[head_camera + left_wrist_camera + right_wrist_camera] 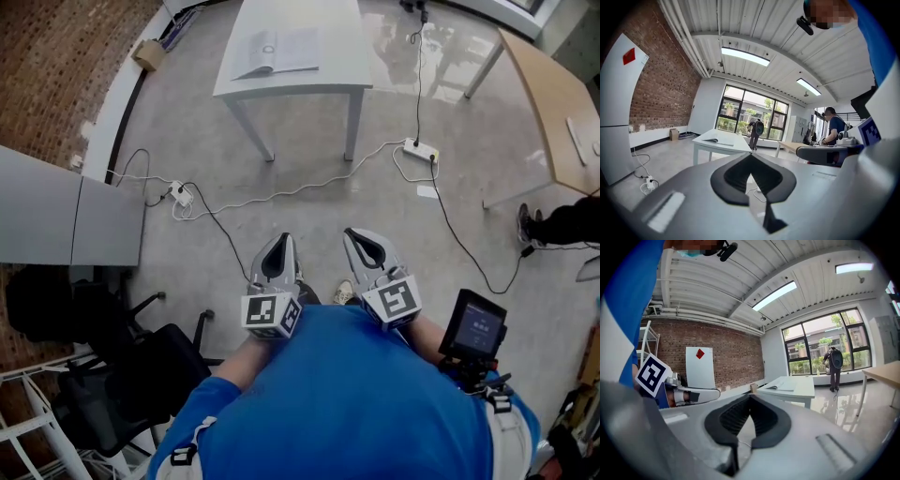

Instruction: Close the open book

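An open book (277,52) lies flat on a white table (333,66) far ahead of me; it also shows small in the left gripper view as the book (712,139) and in the right gripper view as the book (780,387). My left gripper (281,246) and right gripper (352,240) are held side by side close to my body, well short of the table. Both point roughly level toward it. Each has its jaws together at the tips with nothing between them, as the left gripper (750,155) and right gripper (750,397) views show.
White cables and power strips (420,150) trail across the grey floor between me and the table. A wooden desk (553,112) stands at the right with a seated person's legs (562,225) beside it. Black chairs (112,375) and a grey cabinet (66,216) are at my left.
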Demonstrator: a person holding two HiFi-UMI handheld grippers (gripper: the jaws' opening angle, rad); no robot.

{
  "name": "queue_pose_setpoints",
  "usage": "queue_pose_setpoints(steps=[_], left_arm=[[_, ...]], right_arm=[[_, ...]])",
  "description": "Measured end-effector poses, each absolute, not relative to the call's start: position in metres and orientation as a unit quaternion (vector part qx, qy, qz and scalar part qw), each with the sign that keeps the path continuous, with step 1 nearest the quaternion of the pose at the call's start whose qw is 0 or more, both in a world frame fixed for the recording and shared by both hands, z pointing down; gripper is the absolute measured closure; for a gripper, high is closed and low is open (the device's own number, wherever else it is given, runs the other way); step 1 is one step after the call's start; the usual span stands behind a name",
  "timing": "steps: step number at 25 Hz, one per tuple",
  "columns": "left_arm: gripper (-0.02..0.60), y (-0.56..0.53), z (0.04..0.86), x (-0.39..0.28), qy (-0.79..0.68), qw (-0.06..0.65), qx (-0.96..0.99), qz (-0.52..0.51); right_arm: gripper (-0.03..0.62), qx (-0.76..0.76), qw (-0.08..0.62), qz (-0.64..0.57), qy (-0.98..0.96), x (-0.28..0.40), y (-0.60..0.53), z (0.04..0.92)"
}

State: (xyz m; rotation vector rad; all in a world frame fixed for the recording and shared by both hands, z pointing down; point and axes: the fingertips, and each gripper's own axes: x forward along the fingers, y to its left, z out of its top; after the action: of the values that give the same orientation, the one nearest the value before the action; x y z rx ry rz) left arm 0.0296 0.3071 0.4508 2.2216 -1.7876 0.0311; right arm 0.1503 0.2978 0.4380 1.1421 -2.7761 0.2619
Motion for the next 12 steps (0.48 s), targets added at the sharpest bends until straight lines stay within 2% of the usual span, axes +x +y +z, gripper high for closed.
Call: queue_pose_setpoints(steps=[6, 12], left_arm=[[0.575, 0.263, 0.446, 0.018, -0.596, 0.135, 0.791, 0.013], [0.575, 0.198, 0.437, -0.029, -0.580, 0.119, 0.806, 0.007]], right_arm=[[0.591, 0.387, 0.080, 0.080, -0.915, 0.128, 0.264, 0.433], [0.591, 0.413, 0.091, 0.075, -0.903, 0.086, 0.202, 0.428]])
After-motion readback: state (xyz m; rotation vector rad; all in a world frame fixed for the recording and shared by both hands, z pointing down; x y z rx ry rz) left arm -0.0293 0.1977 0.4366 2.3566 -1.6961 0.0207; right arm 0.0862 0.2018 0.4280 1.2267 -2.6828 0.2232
